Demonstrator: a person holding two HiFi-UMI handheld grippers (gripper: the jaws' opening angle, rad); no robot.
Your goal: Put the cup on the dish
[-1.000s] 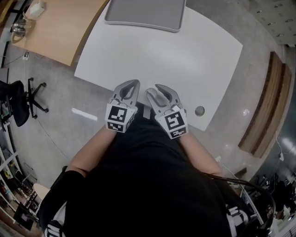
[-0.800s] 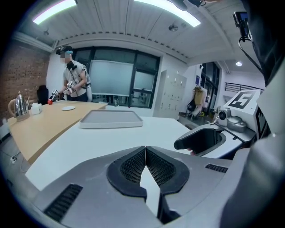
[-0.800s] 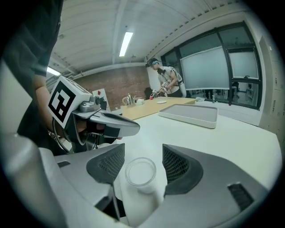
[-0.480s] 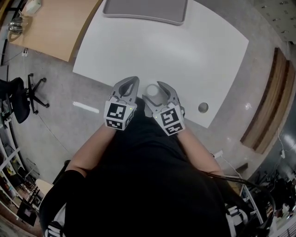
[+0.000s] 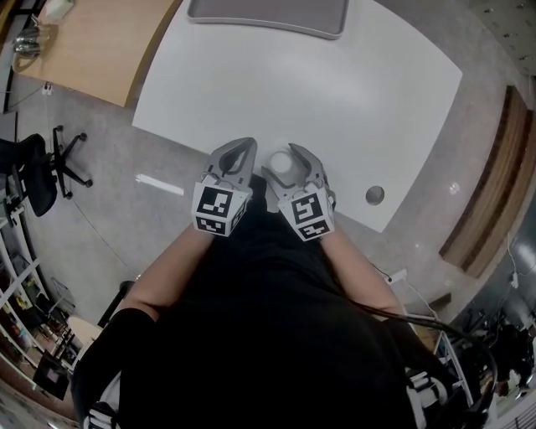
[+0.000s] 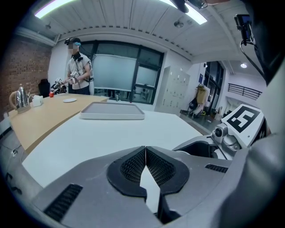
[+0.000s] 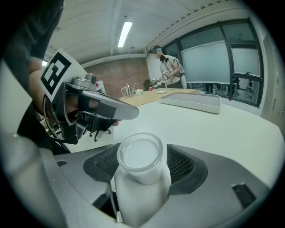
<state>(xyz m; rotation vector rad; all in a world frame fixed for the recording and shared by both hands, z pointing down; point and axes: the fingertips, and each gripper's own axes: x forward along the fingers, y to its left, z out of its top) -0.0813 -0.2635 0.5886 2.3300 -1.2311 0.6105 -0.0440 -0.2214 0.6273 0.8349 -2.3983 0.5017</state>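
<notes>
White table [image 5: 360, 100]: rounded top.
Grey tray [image 5: 268, 15]: shallow, at the table's far edge, well apart from the cup.
Right gripper [image 5: 285, 164]: over the table's near edge, jaws spread wide to either side of the cup, pads just beside its wall.
Left gripper [image 5: 238, 152]: just beside the right one, jaws closed tip to tip, nothing between them.
Cup [image 7: 140, 156]: white, frosted, mouth up, between the right jaws.

The broad white desk [image 5: 335, 92] lies bare ahead, open to passage up to the flat grey rectangular tray [image 5: 268, 12] at its far edge. The left claw [image 5: 243, 149] crowds the near edge.
</notes>
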